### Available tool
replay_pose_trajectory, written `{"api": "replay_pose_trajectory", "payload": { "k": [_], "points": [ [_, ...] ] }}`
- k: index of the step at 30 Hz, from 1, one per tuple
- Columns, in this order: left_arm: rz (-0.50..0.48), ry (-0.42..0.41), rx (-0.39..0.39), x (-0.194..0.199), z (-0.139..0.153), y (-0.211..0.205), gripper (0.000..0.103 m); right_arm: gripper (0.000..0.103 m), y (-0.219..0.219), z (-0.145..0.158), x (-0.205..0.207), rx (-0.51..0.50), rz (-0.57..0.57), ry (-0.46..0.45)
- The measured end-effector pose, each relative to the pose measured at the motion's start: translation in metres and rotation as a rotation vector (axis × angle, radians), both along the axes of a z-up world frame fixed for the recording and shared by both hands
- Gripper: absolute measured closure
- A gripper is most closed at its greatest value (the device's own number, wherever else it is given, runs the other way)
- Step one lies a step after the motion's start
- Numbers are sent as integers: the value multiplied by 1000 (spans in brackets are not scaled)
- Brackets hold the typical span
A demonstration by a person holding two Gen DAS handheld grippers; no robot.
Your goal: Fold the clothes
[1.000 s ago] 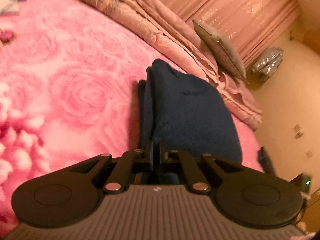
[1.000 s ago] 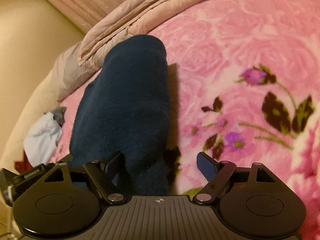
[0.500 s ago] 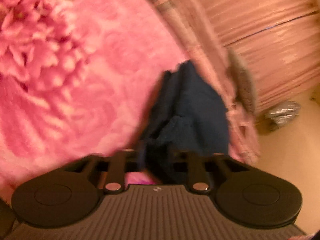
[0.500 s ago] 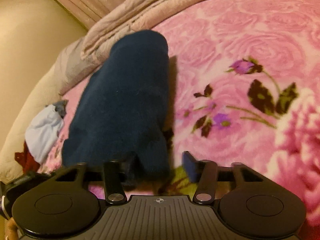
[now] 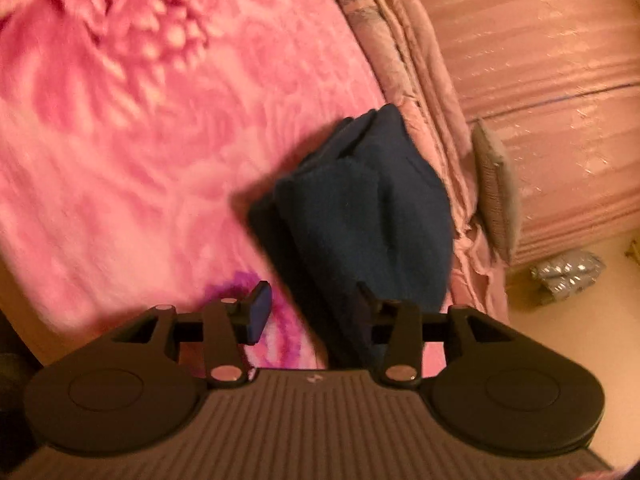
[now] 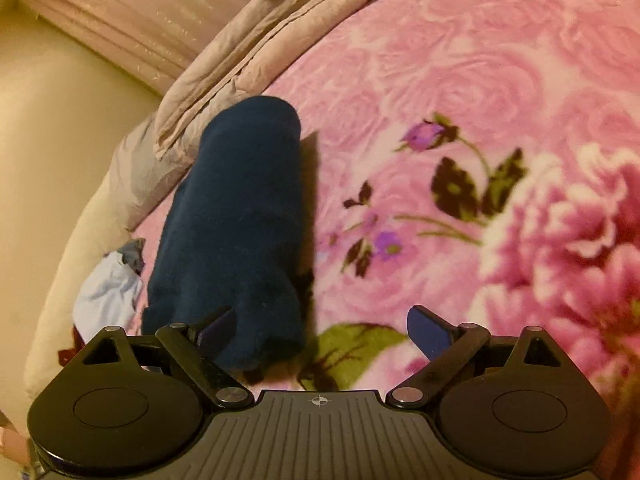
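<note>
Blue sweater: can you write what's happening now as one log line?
stage: letting go | item: folded navy garment on pink floral blanket | left gripper: open, just opening | right gripper: open, just opening

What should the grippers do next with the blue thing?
Probably back both away. The left gripper and right gripper have just opened, pressing nothing, and the blue cloth already lies folded on the blanket.

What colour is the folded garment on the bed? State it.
Dark navy blue garment; right wrist view shows it best.
</note>
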State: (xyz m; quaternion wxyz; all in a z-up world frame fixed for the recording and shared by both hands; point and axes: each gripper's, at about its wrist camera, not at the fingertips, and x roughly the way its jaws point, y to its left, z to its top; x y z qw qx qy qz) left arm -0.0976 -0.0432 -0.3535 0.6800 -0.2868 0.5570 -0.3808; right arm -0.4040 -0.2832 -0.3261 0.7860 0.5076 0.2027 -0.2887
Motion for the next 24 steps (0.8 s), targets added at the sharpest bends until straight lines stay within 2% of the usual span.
{"api": "replay_pose_trajectory", "payload": {
  "k": [6,10,11,12,13,16,19,22,24],
  "points": [
    [101,9,-3,-10,-14,-27,59,8,-8,5,-18,-2,-21,11],
    [120,-31,10,-15,-14,-42,57,8,-16,2,-30,16,-56,5],
    [122,-35,10,-15,-15,-46,60,8,-17,1,-32,20,-60,1],
    [124,-39,15,-14,-16,-49,77,8,-18,1,-33,22,-64,-1],
    [121,-34,16,-12,-18,-50,81,8,-19,1,-33,23,-64,-1],
    [106,-23,-17,1,-15,-42,87,8,-19,4,-31,10,-49,13],
    [77,-100,-63,21,7,-24,89,8,-20,7,-30,-2,-32,19],
    [101,-180,-57,59,29,0,90,8,-21,9,-30,-3,-24,14],
    [102,-185,-31,89,31,15,89,8,-22,8,-28,6,-8,2]
  ]
}}
